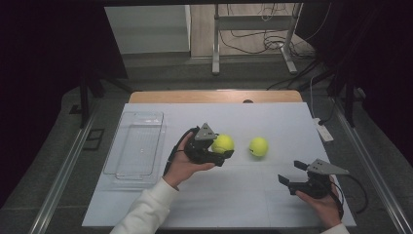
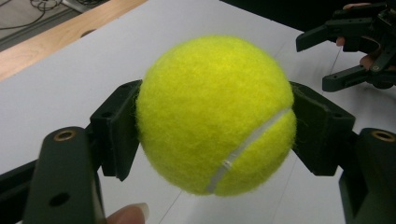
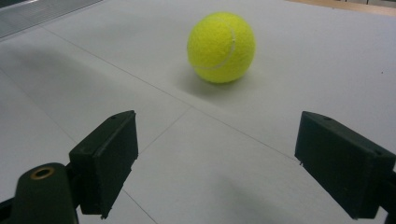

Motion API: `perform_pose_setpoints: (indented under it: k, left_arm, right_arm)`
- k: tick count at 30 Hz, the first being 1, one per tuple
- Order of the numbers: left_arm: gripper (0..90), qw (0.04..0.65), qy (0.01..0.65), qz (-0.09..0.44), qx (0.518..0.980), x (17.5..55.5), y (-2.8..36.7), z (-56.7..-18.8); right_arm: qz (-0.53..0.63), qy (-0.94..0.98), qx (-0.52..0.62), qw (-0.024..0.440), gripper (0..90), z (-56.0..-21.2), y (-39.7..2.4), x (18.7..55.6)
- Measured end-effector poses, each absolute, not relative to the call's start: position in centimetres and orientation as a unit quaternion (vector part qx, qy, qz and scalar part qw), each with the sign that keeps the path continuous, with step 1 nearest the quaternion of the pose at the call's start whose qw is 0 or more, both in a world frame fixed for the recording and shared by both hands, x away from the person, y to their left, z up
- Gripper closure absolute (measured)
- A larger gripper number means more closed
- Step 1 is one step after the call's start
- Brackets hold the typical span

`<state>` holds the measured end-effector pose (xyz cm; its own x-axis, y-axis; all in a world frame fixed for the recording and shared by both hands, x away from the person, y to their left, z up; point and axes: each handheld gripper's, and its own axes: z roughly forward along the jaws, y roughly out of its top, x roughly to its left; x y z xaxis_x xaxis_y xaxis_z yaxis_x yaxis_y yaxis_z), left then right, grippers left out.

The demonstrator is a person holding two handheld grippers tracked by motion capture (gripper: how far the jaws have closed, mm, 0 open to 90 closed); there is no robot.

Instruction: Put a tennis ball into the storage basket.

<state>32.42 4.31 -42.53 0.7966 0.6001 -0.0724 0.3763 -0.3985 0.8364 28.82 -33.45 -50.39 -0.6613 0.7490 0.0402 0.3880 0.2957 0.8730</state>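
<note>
White tabletop [image 1: 234, 195], dark room behind. Centre of the high view: the left gripper [image 1: 220, 152] is clamped on a tennis ball [image 1: 222, 144], lifted clear, likely so it can travel to the clear tray [image 1: 136, 146] at centre left. A second ball [image 1: 258, 146] rests just right of it. At lower right, the right gripper [image 1: 290, 173] waits with jaws spread, holding nothing. Its own view lines up that loose ball [image 3: 221, 46] ahead; the left gripper view shows both pads [image 2: 116, 133] pressing the ball's [image 2: 215, 112] sides.
</note>
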Motion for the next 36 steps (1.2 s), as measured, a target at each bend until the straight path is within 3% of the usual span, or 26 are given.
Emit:
perform_pose_setpoints:
  k: [36]
  left_arm:
    - [27.0,0.469,0.346,0.149,0.799,33.5,8.2,-42.0]
  right_arm:
    - [0.469,0.782,0.362,0.192,13.7,-50.4,-33.3,29.0]
